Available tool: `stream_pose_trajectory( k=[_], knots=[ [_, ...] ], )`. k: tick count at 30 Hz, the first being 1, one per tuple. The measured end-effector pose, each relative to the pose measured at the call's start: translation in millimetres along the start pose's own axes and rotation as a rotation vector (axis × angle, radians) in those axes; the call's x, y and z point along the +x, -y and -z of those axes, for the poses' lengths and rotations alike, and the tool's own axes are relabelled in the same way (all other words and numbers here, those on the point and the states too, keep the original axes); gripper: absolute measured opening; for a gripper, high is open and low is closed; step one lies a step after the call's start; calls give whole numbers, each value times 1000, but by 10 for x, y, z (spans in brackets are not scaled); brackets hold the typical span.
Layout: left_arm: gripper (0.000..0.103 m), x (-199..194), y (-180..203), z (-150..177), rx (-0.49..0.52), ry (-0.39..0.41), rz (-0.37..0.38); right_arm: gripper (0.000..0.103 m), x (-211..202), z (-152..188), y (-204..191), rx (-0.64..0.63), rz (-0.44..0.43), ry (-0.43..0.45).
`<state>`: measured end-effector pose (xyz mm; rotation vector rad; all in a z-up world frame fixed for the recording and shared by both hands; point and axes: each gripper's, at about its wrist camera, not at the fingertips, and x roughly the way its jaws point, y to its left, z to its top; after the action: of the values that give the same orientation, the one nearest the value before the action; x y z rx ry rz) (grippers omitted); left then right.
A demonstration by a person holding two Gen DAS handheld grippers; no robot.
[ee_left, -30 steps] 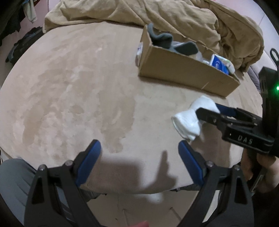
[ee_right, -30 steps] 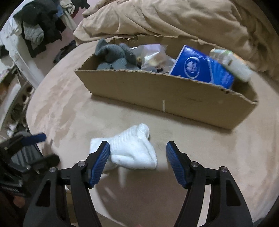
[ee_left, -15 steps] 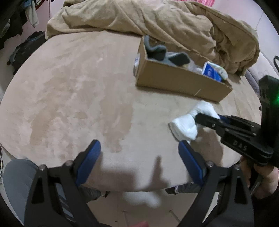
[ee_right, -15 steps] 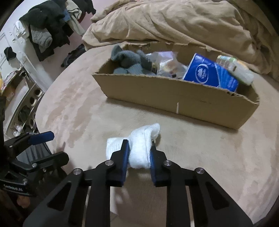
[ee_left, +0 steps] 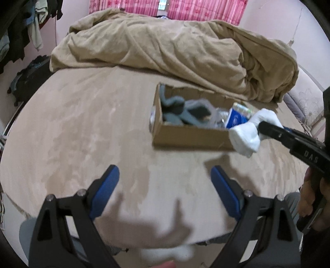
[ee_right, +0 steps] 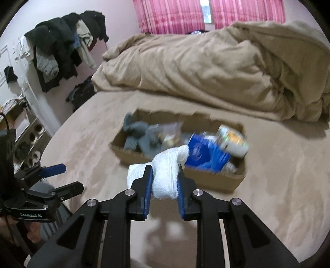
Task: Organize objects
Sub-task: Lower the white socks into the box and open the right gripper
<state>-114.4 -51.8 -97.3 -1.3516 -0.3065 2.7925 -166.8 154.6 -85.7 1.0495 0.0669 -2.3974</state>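
My right gripper (ee_right: 164, 172) is shut on a white sock (ee_right: 167, 171) and holds it in the air just in front of an open cardboard box (ee_right: 210, 178). In the left wrist view the sock (ee_left: 247, 134) hangs at the box's (ee_left: 191, 138) near right corner, clamped by the right gripper (ee_left: 261, 126). The box holds grey socks (ee_left: 185, 112), a clear bag (ee_right: 169, 133), a blue packet (ee_right: 204, 153) and a white bottle (ee_right: 233, 141). My left gripper (ee_left: 165, 181) is open and empty, low over the bed's front edge; it also shows in the right wrist view (ee_right: 61, 177).
The box sits on a tan bed surface (ee_left: 82, 134). A crumpled tan duvet (ee_left: 175, 53) lies behind the box. Dark clothes hang on a rack (ee_right: 61, 47) at the left. Pink curtains (ee_right: 171, 14) are at the back. Another white sock (ee_left: 167, 252) shows blurred at the bottom edge.
My right gripper closed on the white sock, lifted it off the bed and carried it toward the box. My left gripper stayed open and rose, tilting up.
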Motion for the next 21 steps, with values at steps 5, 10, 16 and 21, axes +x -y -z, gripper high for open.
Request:
stream_pose_trajectory(
  k=[5, 10, 16, 21],
  knots=[
    [92, 35, 45, -282, 25, 48, -8, 22, 19, -240, 164, 6, 31, 44],
    [92, 109, 47, -534, 25, 85, -14, 22, 157, -505, 371, 33, 61, 87],
    [92, 287, 32, -653, 23, 82, -22, 23, 467, -667, 499, 36, 111, 86],
    [92, 492, 7, -707, 5, 56, -21, 23, 759, -651, 585, 64, 119, 52]
  ],
)
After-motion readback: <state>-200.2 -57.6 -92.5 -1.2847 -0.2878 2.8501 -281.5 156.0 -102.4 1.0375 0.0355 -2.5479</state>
